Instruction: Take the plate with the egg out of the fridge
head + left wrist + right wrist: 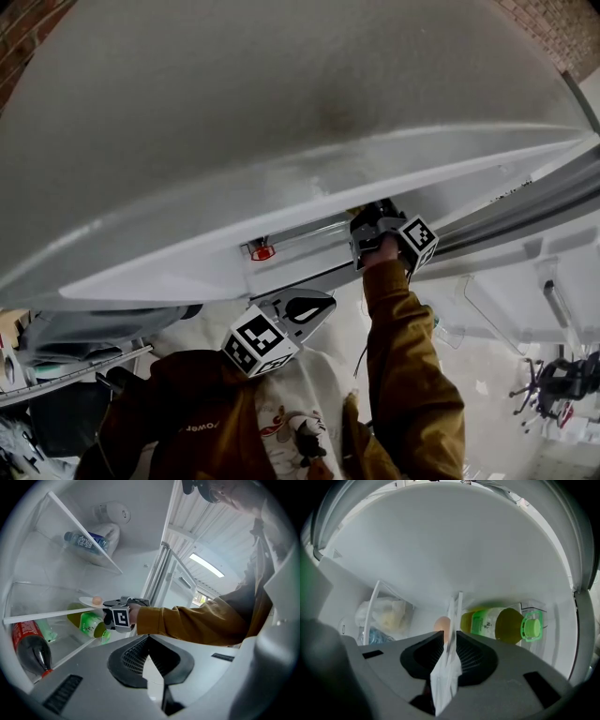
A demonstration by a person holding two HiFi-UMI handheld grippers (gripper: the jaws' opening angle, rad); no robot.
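A white plate (86, 602) with a brownish egg (97, 600) on it is level with a glass shelf inside the fridge. My right gripper (110, 604) is shut on the plate's near rim. In the right gripper view the plate (453, 616) runs edge-on between the jaws of the right gripper (451, 638), with the egg (442, 627) just left of it. The head view shows the right gripper (373, 223) reaching into the fridge at arm's length. My left gripper (302, 309) hangs back near the person's chest. Its jaws meet at the tips of the left gripper (149, 638) with nothing between them.
A green tea bottle (497, 625) lies on its side right of the plate. A cola bottle (33, 645) lies lower left, and a water bottle (86, 541) and a plastic bag (384, 613) sit on other shelves. The glass shelf edge (47, 616) runs below the plate.
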